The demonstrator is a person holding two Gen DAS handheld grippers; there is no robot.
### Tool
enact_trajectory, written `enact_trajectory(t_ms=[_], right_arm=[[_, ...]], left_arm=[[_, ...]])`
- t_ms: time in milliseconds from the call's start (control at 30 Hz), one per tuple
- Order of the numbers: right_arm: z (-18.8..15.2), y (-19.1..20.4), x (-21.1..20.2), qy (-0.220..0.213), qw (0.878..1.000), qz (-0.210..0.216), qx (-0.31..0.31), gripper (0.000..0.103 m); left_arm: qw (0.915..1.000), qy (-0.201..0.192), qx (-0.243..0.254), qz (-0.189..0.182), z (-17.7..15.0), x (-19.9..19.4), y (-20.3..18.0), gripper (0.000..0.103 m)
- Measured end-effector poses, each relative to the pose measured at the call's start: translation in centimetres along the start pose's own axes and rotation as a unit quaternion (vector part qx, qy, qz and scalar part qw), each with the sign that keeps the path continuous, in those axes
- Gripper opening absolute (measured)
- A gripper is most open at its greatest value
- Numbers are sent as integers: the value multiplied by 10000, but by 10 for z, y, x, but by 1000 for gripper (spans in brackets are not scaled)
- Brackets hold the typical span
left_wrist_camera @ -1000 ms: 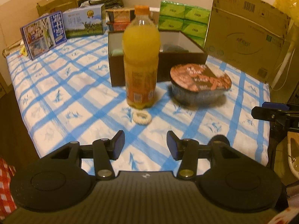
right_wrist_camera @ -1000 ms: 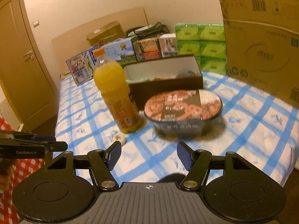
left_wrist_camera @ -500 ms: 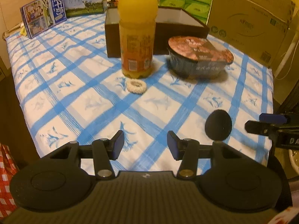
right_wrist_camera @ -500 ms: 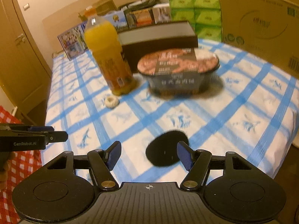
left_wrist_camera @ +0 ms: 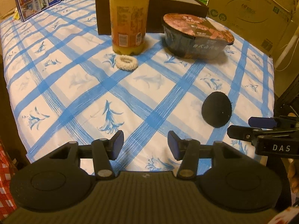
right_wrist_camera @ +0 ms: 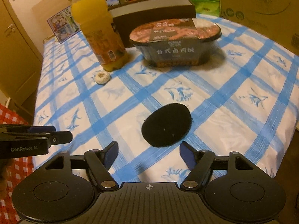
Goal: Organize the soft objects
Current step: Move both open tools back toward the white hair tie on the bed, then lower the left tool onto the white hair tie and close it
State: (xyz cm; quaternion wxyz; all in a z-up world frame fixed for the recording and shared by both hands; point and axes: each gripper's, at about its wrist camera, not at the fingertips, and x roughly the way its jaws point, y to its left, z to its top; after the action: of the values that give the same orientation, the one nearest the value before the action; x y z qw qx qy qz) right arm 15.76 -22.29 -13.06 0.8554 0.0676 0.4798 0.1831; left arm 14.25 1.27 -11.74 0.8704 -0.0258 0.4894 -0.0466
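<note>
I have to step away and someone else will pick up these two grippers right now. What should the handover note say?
Left gripper: open, empty, over bare tablecloth.
Right gripper: jaws opening, nothing between them; the black round pad lies on the cloth just ahead of it.
White scrunchie: on the cloth in front of the orange juice bottle.
Dark open box: behind the bottle and the noodle bowl.
Done: neither of these two soft items has been picked up.
Left: probably grasp the pad with the right gripper, the scrunchie with the left, then put them away, likely in the box.
</note>
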Motion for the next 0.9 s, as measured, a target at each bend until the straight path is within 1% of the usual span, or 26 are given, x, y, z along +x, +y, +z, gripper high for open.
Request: enact_trajectory(t_ms=[133, 300, 467, 633, 900], right_arm=[[1, -3, 10, 106, 9999, -96, 65, 78], [3, -6, 23, 185, 9995, -203, 125, 79], [5, -10, 35, 188, 9990, -265, 317, 80], [6, -10, 48, 148, 9982, -469, 340, 81], [6, 6, 71, -125, 9955, -933, -114, 85]], left_arm=[[9999, 103, -69, 30, -1, 9, 3, 49], [9997, 206, -79, 59, 0, 18, 5, 49], [9997, 213, -84, 97, 0, 23, 9, 49], [9997, 184, -126, 94, 0, 29, 14, 49], [9997, 24, -131, 199, 7, 37, 24, 49]])
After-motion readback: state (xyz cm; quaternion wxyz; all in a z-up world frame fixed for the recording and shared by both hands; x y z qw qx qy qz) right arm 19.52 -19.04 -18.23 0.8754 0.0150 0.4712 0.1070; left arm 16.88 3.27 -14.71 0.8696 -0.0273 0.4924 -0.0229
